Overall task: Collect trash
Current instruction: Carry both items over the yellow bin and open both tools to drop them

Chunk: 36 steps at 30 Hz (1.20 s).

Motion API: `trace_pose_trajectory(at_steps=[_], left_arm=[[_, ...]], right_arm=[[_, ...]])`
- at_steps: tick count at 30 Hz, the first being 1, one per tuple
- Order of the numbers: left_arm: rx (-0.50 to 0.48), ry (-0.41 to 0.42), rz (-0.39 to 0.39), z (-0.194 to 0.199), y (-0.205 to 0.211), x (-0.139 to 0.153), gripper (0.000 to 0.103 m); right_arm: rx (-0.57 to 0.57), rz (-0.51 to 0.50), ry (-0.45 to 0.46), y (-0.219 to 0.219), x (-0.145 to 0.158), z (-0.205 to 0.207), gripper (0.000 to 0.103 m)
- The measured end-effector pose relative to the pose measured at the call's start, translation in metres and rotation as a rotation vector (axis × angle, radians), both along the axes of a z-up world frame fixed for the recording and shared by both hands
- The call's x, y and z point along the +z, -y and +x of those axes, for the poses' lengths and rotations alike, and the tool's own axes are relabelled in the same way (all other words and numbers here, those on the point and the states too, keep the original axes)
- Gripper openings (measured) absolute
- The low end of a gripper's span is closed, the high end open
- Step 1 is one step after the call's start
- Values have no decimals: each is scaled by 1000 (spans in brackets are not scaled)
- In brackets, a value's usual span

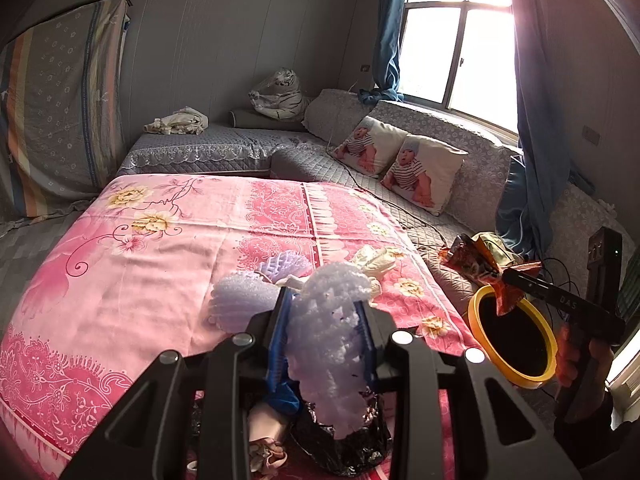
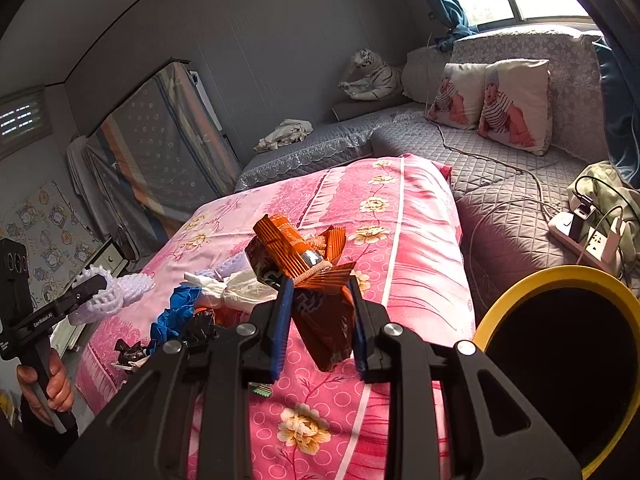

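Closest in, the left gripper [image 1: 324, 320] had its blue-padded jaws drawn in narrow on a lumpy white foam-net fruit sleeve [image 1: 332, 344], which stood up between them above the pink floral bedsheet [image 1: 160, 248]. Under it lay more litter: a crumpled black foil wrapper [image 1: 344, 448] and a pale pink scrap [image 1: 266, 440]. The right gripper [image 2: 320, 316] was likewise pinched on a crinkled orange snack wrapper [image 2: 316, 300], the jaws clamped against its sides. Just beside that gripper, to its right, gaped a yellow-rimmed round bin with a black liner [image 2: 520, 280], set at the edge of the bed; the held wrapper hung near its rim, not inside it. A hand [image 2: 48, 388] gripped the left tool's handle. A little further along the sheet rested a second white foam net [image 1: 244, 304], a bunched white tissue [image 2: 236, 288] and a crumpled blue glove [image 2: 176, 316]. Beyond the bed ran a grey quilted corner sofa [image 1: 400, 184] with two printed cushions [image 1: 400, 160], a plush white tiger [image 1: 280, 96] in the corner, and a bright window [image 1: 460, 40] with blue curtains
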State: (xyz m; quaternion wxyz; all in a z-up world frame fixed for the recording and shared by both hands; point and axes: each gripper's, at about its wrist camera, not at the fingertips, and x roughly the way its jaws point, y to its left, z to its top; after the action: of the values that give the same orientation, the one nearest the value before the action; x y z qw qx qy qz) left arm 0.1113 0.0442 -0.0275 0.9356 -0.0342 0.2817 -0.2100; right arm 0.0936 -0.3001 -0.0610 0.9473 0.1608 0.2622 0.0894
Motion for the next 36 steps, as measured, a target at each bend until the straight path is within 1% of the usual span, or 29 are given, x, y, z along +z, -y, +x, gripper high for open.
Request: trace_pose_trajectory(at_steps=[4,8,11,14,17,23,30,36], left_arm=[[-85,6,1,8,37,5,28],[-165,8,2,18,74,10,28],[-227,9,4,24,106,12,28],[-291,7,14,31,140,12,28],[-366,-6,16,35,175,9,28],[-502,-25,25,37,240,-3,28],[-628,-80,30,38,305,-27,28],[-684,-130,37,38,341,-49,28]], right_arm=[[-76,8,14,25,5,-12,25],[-189,-17,28,51,10,-25,25],[-265,-17,36,73,11,-35,25],[-348,-17,34,95,10,-45,25],[-405,-17,35,112,5,-54,25],[-508,-8,16,142,-6,-67,25],[-586,7,-26,169,-22,-79,25],[-628,30,-66,185,-37,-84,26]])
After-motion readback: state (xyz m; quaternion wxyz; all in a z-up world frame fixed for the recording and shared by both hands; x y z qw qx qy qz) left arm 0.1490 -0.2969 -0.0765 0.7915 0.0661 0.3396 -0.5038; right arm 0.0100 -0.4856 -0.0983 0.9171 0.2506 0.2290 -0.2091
